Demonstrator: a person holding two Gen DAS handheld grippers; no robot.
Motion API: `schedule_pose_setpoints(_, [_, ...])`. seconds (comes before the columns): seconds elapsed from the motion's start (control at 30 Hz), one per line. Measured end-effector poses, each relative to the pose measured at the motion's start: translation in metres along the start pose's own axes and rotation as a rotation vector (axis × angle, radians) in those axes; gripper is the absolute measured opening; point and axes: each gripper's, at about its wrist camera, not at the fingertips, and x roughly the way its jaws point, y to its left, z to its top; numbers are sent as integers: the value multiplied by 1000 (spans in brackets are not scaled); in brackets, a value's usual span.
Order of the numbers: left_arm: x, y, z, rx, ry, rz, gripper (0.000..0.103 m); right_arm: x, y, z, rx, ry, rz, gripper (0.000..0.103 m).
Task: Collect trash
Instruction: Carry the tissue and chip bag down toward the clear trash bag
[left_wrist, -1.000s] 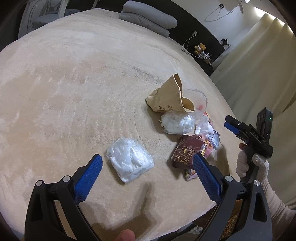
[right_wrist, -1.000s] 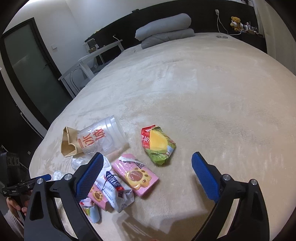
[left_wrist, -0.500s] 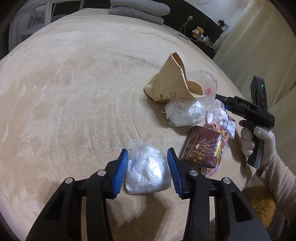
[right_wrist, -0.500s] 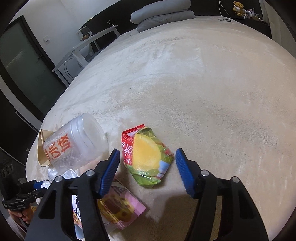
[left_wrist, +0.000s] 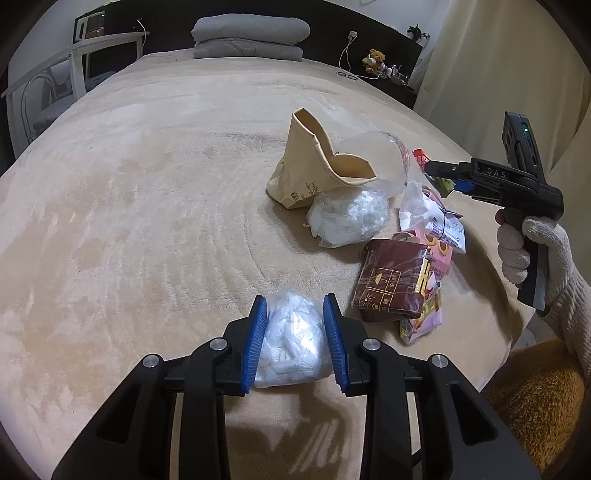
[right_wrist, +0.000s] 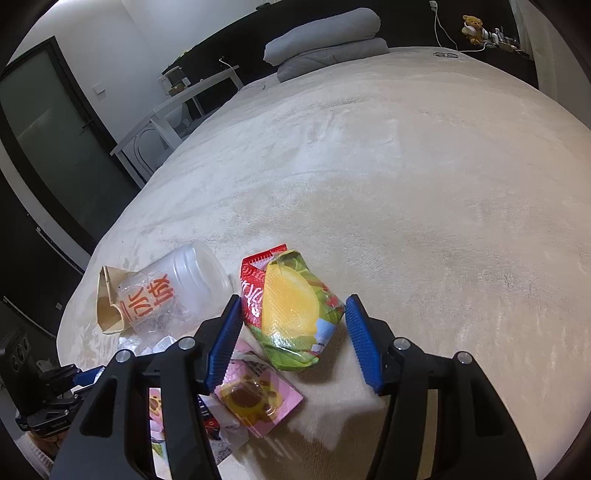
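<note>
My left gripper is shut on a white crumpled plastic bag that lies on the beige bed cover. My right gripper stands around a yellow-green snack packet; the left pad touches it, the right pad has a small gap. In the left wrist view the right gripper is at the right over the trash pile. The pile holds a tan paper bag, a clear plastic cup, a second white plastic bag, a dark red packet and a pink wrapper.
The bed cover stretches far back to grey folded pillows. The bed's edge runs close on the right in the left wrist view. A white chair and table stand beside the bed. An orange-brown fuzzy thing lies below the edge.
My left gripper moved onto the white bag and closed on it. My right gripper moved forward over the yellow-green packet and its jaws narrowed around it.
</note>
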Motion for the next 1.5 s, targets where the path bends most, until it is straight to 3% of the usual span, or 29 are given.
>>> schedule_pose_setpoints(0.53, [-58,-15,-1,-3,-173,-42,30,-77,19,-32,32,-109,7,57])
schedule_pose_setpoints(1.0, [-112,-49,-28,8,-309,-145,29,-137,56,-117,0,-135,52,57])
schedule_pose_setpoints(1.5, [-149,-78,-90,-32,-379,-224,29,-178,91,-197,-29,-151,115,57])
